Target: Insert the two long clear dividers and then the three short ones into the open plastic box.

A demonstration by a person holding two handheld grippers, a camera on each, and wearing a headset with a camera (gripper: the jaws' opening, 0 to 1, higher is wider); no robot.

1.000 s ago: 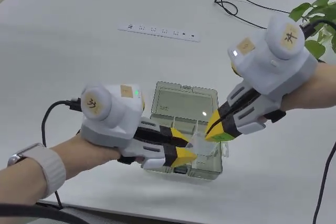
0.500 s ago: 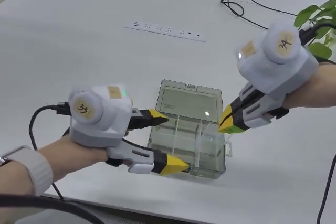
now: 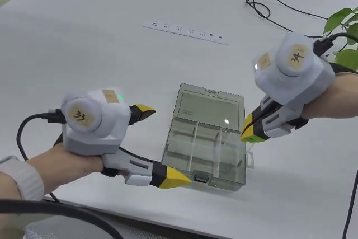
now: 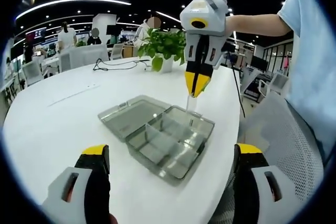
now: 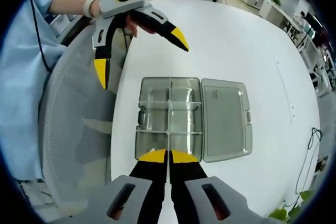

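Left hand-held gripper [image 3: 163, 145]: jaws wide apart and empty, just left of the plastic box [image 3: 221, 182], aimed at its left end.
Box: on the tabletop [image 3: 84, 37] between your two tools, lid [image 3: 210, 104] open on its far side; long axis runs gripper to gripper.
Dividers [image 5: 169, 114]: inside the box, one lengthwise, two crosswise.
Right hand-held gripper [image 3: 249, 134]: jaws together at the box's right end.
Views: the left gripper view shows a clear sliver [image 4: 191, 103] under those tips; you cannot tell if it's pinched.
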